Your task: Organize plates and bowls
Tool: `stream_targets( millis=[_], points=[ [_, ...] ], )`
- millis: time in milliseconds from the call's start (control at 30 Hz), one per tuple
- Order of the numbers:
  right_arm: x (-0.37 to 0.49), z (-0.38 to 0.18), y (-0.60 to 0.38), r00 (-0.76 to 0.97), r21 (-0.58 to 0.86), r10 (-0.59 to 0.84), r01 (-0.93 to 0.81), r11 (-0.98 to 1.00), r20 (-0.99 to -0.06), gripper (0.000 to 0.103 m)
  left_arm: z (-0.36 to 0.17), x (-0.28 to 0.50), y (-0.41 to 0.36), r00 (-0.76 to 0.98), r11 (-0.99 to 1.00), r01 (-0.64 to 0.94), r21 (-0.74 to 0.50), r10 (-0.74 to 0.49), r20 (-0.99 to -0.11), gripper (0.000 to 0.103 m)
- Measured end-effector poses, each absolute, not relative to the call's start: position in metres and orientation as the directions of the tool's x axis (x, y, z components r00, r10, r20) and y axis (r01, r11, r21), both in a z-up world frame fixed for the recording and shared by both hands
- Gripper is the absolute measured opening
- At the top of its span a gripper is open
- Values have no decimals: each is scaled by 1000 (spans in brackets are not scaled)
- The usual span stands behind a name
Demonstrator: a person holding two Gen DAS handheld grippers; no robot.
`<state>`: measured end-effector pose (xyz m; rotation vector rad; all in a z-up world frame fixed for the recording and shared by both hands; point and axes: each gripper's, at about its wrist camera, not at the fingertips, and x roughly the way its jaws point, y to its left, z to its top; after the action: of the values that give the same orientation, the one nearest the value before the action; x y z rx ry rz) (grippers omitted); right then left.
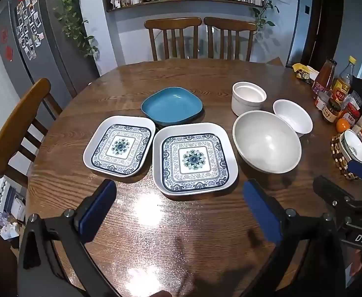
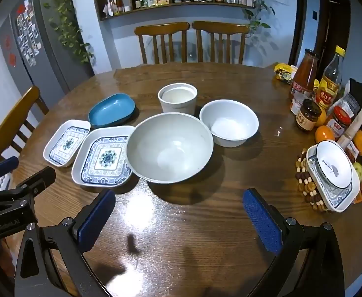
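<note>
Both your grippers, left gripper [image 1: 179,212] and right gripper [image 2: 178,219], hover spread apart, empty; patterned square plates [image 1: 194,158] touch large white bowl [image 1: 266,142] mid-table; glossy rims likely slip; lifting one could knock its neighbour.

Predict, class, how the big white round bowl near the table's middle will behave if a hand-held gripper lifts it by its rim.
The big white bowl looks rigid, so it should not flex. Its glossy surface suggests the pads may slip. Wide above a seemingly narrower base, it would probably tilt when pinched at one side. The right hand-held gripper stands open before it.
</note>
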<state>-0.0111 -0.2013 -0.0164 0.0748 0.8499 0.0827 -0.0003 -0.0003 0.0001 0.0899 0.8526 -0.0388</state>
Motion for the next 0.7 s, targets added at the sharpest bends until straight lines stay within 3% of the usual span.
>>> stream_targets(
  millis=[700],
  points=[
    [-16,-13,-198,658,94,90,-29,995,-748,103,-1,1,6,647,995,93,30,-38,-762,102]
  ],
)
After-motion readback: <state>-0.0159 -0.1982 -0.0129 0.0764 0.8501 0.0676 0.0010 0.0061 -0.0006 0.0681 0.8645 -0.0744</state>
